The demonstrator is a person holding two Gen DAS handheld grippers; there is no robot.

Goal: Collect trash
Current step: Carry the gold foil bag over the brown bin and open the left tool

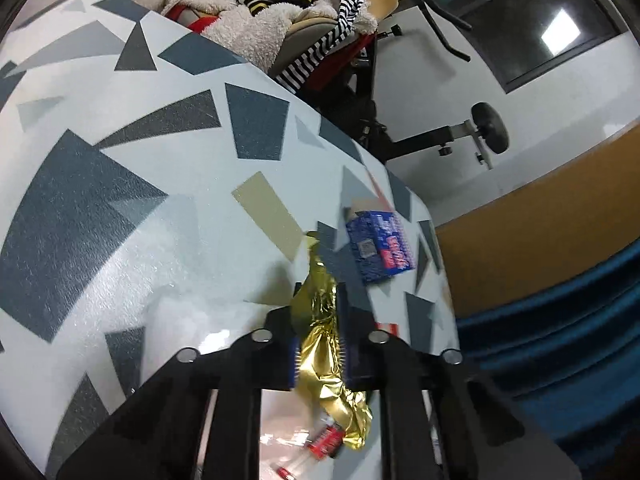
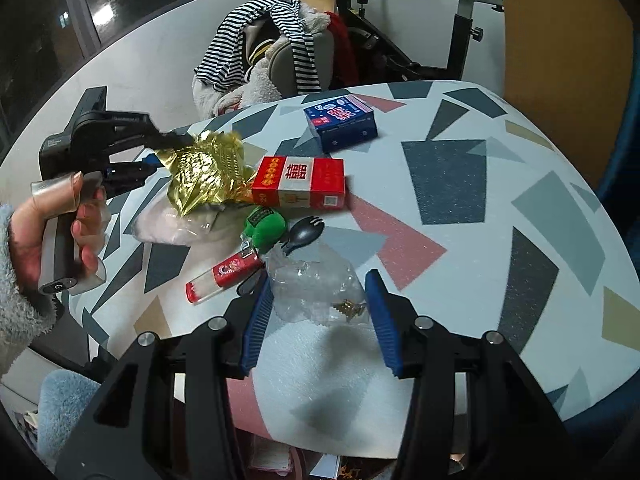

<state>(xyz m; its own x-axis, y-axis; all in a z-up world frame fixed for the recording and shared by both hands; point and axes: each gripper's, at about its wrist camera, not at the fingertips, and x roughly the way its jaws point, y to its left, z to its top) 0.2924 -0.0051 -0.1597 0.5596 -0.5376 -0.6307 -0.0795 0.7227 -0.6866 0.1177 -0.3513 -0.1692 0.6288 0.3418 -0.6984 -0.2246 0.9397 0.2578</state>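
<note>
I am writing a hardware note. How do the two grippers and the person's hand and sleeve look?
Both grippers are black, angular frames with round silver bolts and blue ribbed pads. The left gripper sits on a black and grey pistol handle with a small round button near the base. The hand wears clear finger covers. The sleeve is fluffy, pale blue-grey fleece. No cables show.

Home living space: exercise bike, clothes-heaped chair, terrazzo-patterned table against plain wall.

Left wrist view tilts close over the table; right looks down from above; both share the blue box.
</note>
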